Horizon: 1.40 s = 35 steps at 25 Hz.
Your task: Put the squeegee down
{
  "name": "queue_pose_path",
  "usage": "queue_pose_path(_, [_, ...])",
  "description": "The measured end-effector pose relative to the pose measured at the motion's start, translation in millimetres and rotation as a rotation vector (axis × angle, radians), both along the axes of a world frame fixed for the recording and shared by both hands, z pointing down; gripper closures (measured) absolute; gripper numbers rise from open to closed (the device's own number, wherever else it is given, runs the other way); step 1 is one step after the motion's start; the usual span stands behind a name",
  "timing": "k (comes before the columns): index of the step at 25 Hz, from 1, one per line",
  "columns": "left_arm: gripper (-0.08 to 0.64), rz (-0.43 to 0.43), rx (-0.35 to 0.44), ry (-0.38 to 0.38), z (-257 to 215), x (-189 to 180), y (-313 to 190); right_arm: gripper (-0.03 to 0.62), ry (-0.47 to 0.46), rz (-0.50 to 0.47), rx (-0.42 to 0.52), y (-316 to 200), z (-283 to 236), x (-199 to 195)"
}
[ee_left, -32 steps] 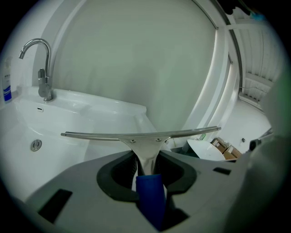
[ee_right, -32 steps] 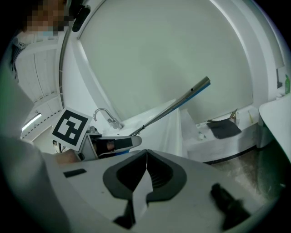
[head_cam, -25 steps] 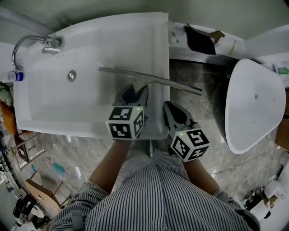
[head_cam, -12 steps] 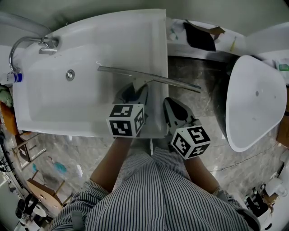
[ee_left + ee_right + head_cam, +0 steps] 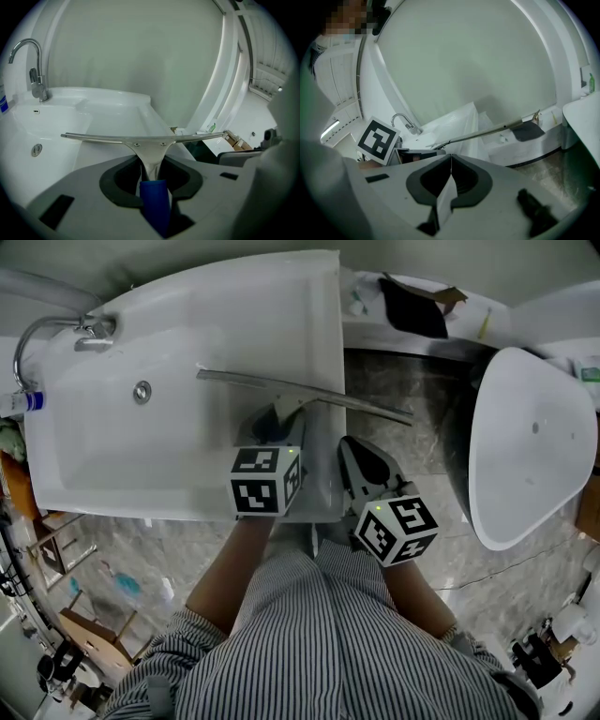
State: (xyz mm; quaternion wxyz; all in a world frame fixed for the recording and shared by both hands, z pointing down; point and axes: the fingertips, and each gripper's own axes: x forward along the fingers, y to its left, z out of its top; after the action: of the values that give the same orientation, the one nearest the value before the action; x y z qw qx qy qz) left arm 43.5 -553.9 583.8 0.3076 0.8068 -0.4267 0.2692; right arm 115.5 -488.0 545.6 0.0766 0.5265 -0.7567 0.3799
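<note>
White ceramic sink lies beneath the long metal-bladed, blue-handled squeegee, pinched at its handle by the left gripper while the right gripper hangs pressed together, empty; lowering, then releasing, seems next.

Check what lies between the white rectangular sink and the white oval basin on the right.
Grey marbled surface, bare but for the tip of the metal squeegee overhanging it; the head view shows this.

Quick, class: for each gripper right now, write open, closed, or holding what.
Left gripper: closed, holding the squeegee.
Right gripper: closed, holding nothing.
</note>
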Motion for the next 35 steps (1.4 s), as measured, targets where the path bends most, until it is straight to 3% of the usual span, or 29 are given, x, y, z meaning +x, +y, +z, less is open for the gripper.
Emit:
queue_pose_path(16, [0.431, 0.032, 0.014, -0.096, 11.6, -0.4, 6.4, 0.577, -0.002, 0.008, 0.004, 6.7, -0.4, 0.8])
queue_pose_path(25, [0.430, 0.060, 0.010, -0.096, 12.6, 2.0, 7.9, 0.577, -0.001, 0.018, 0.011, 6.3, -3.5, -0.7])
queue_pose_path(30, [0.396, 0.141, 0.030, -0.151, 10.9, 1.9, 13.6, 0.577, 0.001, 0.011, 0.015, 10.2, -6.8, -2.9])
queue_pose_path(35, [0.342, 0.119, 0.055, -0.144, 0.3, -6.4, 14.2, 0.577, 0.003, 0.005, 0.025, 12.5, -12.3, -6.4])
